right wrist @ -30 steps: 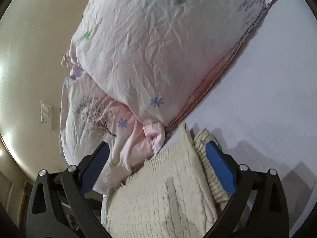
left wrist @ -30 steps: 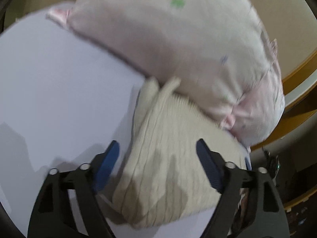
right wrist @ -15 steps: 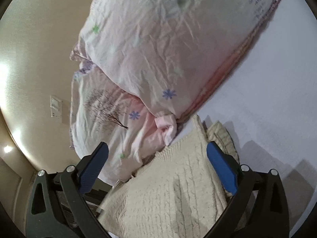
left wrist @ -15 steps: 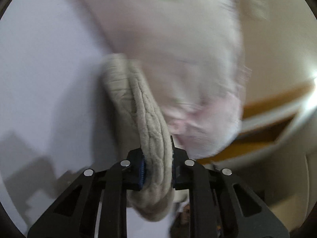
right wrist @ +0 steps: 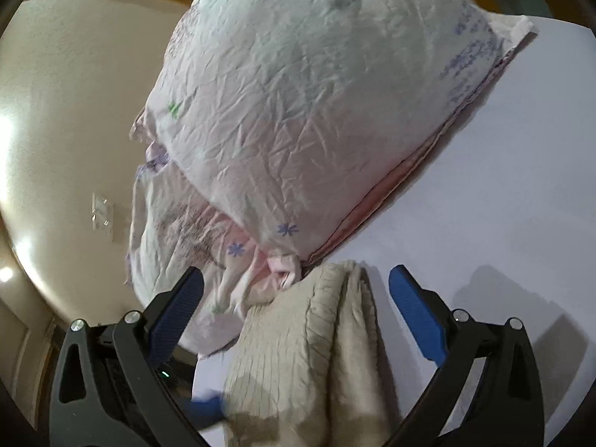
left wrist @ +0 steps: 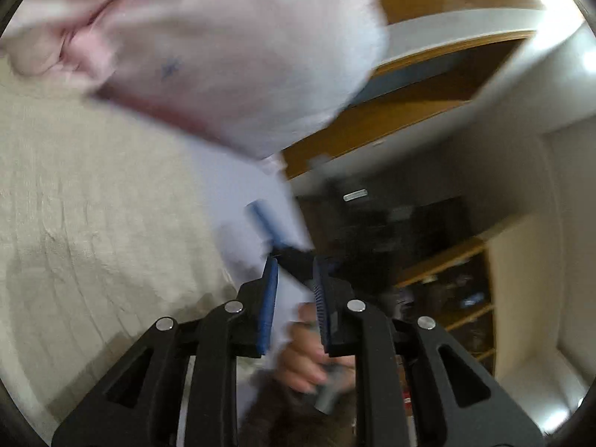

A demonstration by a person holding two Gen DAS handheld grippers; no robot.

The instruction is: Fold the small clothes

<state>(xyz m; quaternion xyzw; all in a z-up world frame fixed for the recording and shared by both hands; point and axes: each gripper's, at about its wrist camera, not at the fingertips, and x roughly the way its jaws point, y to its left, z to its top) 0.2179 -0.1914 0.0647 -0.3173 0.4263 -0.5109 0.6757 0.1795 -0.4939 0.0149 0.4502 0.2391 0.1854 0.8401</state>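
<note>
A cream cable-knit garment (right wrist: 309, 354) lies bunched on the white sheet (right wrist: 503, 186), its top edge against the pink pillow. My right gripper (right wrist: 296, 298) is open, its blue pads either side of the knit's upper part. In the left wrist view the knit (left wrist: 93, 242) fills the left side, blurred. My left gripper (left wrist: 294, 298) has its jaws a narrow gap apart with nothing between them, to the right of the knit. A blue pad of the other gripper (left wrist: 266, 223) and a hand (left wrist: 309, 354) show beyond it.
A large pink flowered pillow (right wrist: 316, 111) lies on the sheet behind the knit, with a second pillow (right wrist: 175, 231) under it. It also shows in the left wrist view (left wrist: 223, 48). A beige wall with a switch plate (right wrist: 102, 216) is left. Wooden trim and shelves (left wrist: 447, 260) stand beyond the bed.
My left gripper closed on the knit's edge half a second ago; now it has let go and swung to the right. The knit has been pulled up into a narrower bunch. My right gripper stays open.
</note>
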